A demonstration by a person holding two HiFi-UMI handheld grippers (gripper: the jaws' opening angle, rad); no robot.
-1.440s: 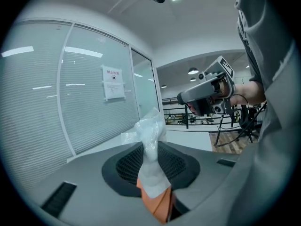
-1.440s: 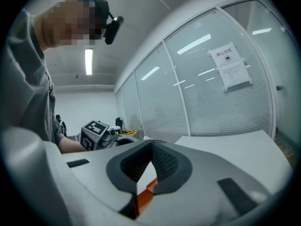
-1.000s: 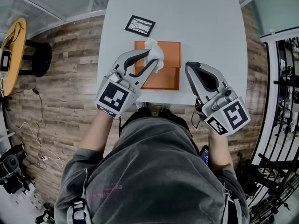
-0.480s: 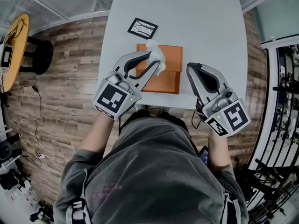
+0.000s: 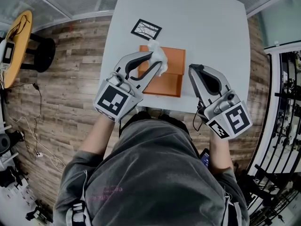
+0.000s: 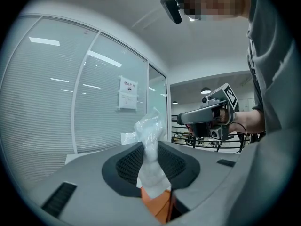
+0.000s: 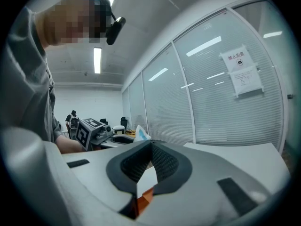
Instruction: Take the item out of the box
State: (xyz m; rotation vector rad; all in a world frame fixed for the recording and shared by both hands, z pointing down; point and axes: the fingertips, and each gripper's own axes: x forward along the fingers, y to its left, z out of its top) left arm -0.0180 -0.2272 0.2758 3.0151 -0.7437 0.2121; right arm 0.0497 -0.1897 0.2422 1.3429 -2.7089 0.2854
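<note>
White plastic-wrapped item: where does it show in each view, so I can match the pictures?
Head view: the white plastic-wrapped item is upper centre, pinched by the left hand-held gripper, over the orange box.
Left gripper view: centre, rising between the jaws.
Right gripper view: small, just left of centre, at the left hand-held gripper's tip.
Shared landmark: the orange box, low centre in both gripper views.

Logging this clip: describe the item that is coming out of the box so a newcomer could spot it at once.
On the white table, find the orange box at the near edge. Above its left part, the left tool is clamped on the item, a crumpled, whitish translucent plastic wrap. It is the only crinkly, held thing; the black-framed card beyond the box lies flat.
</note>
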